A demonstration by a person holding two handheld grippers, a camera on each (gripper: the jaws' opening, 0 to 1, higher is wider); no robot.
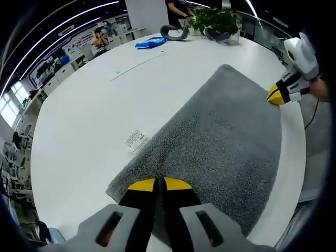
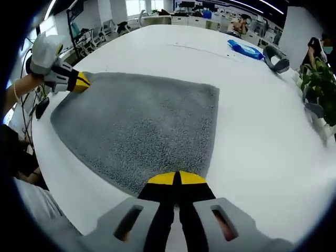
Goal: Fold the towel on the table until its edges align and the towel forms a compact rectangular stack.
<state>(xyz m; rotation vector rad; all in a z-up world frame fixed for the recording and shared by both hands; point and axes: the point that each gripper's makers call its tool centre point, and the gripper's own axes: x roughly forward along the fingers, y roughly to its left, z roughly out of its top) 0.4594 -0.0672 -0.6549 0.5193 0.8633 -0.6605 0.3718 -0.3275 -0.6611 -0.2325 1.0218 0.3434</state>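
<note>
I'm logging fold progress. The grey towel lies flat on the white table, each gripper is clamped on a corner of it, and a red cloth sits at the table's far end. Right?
Not quite: the cloth at the far end is blue, not red, as the left gripper view shows. The rest holds: the grey towel lies flat on the white table, with the left gripper and right gripper each shut on a corner.

Both views face inward from opposite towel corners, close.
</note>
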